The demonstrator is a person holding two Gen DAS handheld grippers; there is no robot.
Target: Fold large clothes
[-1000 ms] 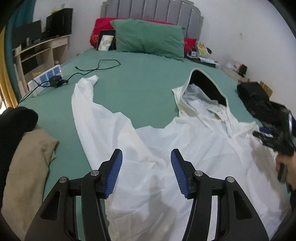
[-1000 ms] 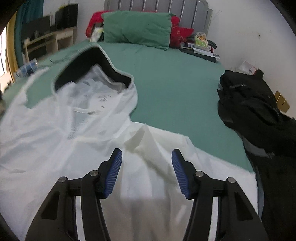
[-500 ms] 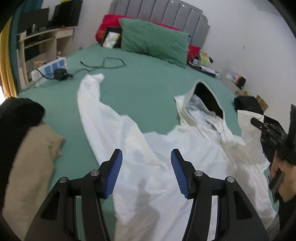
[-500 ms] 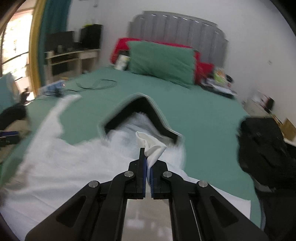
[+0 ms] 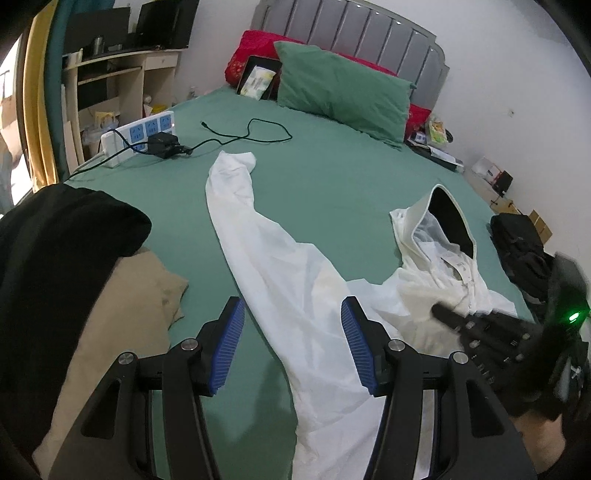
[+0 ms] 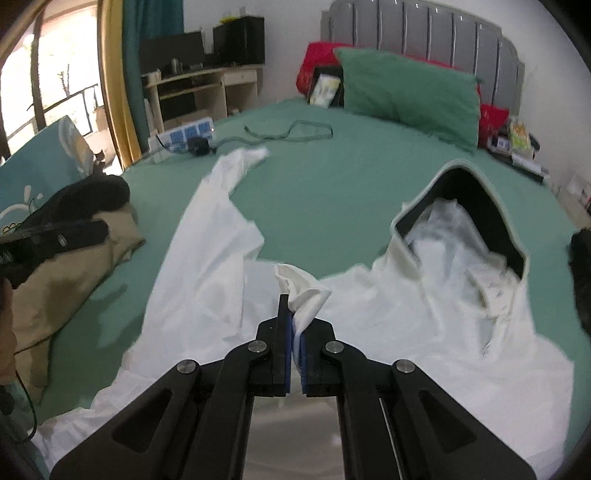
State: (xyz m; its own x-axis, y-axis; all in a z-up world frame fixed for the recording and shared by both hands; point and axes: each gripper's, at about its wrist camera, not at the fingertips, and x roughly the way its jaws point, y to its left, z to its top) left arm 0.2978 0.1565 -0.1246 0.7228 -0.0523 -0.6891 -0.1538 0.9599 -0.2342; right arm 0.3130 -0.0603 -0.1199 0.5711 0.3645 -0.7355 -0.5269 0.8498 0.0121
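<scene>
- We note the bed sheet (image 5: 332,192) as plain green, no pattern.
- White hooded garment (image 6: 207,295), hood lining (image 6: 476,206) black, hood edge pale grey-white.
- Pillow (image 5: 343,92) green; cushion (image 5: 255,48) behind it red.
- Headboard (image 6: 424,29) grey with vertical ribs.
- Left gripper (image 5: 291,350): black frame, blue ribbed pads (image 5: 229,350).
- Right gripper (image 6: 295,354): black, blue pads on the jaws.
- Power strip (image 5: 136,136) white with blue sockets; cable (image 5: 251,136) black.
- Folded cloth (image 5: 122,325) tan, black garment (image 5: 55,258) over it.
- Curtain (image 6: 147,44) teal with a yellow edge.
- Bag (image 5: 521,243) black.
- We see white walls.
</scene>
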